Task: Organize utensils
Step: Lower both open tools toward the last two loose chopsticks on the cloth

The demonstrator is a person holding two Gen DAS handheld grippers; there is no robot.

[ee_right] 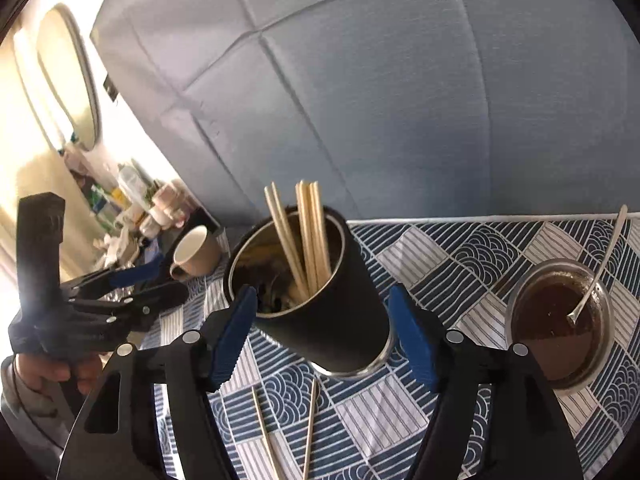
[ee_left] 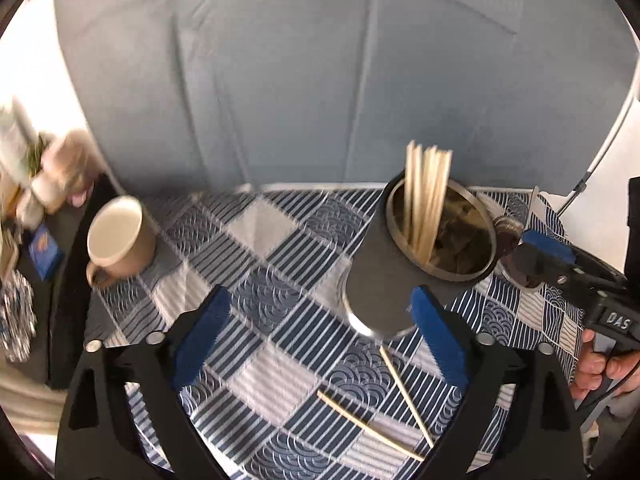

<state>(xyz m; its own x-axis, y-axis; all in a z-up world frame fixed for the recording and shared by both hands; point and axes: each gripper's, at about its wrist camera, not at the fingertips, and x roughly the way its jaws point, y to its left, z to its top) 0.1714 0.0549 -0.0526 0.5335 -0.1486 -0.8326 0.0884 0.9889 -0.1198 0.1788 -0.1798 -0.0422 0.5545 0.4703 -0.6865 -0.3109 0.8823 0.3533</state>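
Note:
A black metal cup point(ee_left: 380, 280) point(ee_right: 340, 312) stands on the patterned tablecloth point(ee_left: 260, 280) with several wooden chopsticks point(ee_left: 426, 200) point(ee_right: 308, 236) upright in it. Two loose chopsticks point(ee_left: 404, 396) point(ee_right: 308, 424) lie on the cloth just in front of the cup. My left gripper point(ee_left: 320, 340) is open; its right pad is beside the cup's base and the left pad is far off it. My right gripper point(ee_right: 324, 336) is open too, its blue pads on either side of the cup with gaps on both sides. Each gripper shows in the other's view point(ee_left: 520, 254) point(ee_right: 172, 276).
A beige mug point(ee_left: 120, 236) point(ee_right: 196, 256) stands at the table's far left. A metal bowl point(ee_right: 516, 304) of brown sauce with a spoon point(ee_right: 600, 268) sits right of the cup. A grey-blue padded panel rises behind the table. Cluttered items fill the far left.

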